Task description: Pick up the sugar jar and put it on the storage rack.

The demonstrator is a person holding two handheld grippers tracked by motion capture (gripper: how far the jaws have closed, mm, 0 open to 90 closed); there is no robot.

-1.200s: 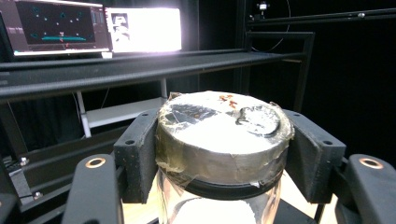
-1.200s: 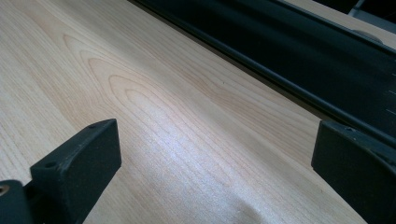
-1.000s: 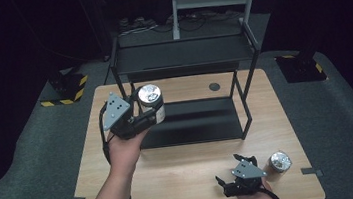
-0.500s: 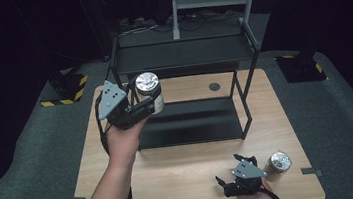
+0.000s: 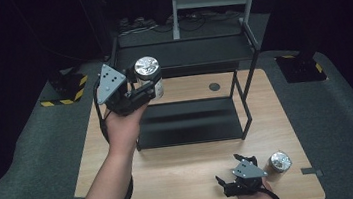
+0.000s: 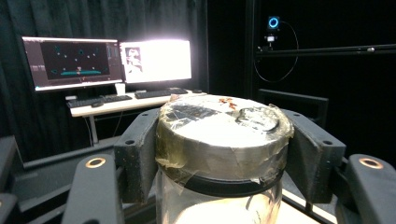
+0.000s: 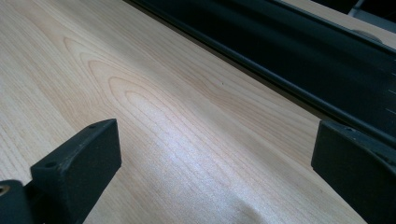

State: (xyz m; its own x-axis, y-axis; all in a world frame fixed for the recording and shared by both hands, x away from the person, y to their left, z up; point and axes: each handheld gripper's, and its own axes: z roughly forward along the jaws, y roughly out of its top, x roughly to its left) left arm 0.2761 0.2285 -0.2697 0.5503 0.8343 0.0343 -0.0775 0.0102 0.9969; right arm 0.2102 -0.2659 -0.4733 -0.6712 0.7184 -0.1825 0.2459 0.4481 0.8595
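Your left tool (image 5: 149, 89) is clamped on a clear glass jar with a foil-taped silver lid (image 5: 148, 73), both black pads pressed against the lid's sides, as the left gripper view (image 6: 223, 140) shows close up. You hold that jar upright in the air at the far left of the scene, just at the left front corner of the black metal shelf rack (image 5: 187, 58) that stands on the light wooden worktop (image 5: 183, 179). Behind the jar, in the left gripper view, two lit computer monitors (image 6: 109, 60) stand on a desk well away in the dark room.

Your right tool (image 5: 224, 184) rests low at the near right of the worktop, and its jaws stand wide apart with nothing between them; the right gripper view (image 7: 210, 154) shows bare wood grain between them and the rack's dark base rail (image 7: 280, 60) beyond. A second silver-lidded jar (image 5: 279, 161) stands on the worktop just to the right of that hand, near it but untouched.
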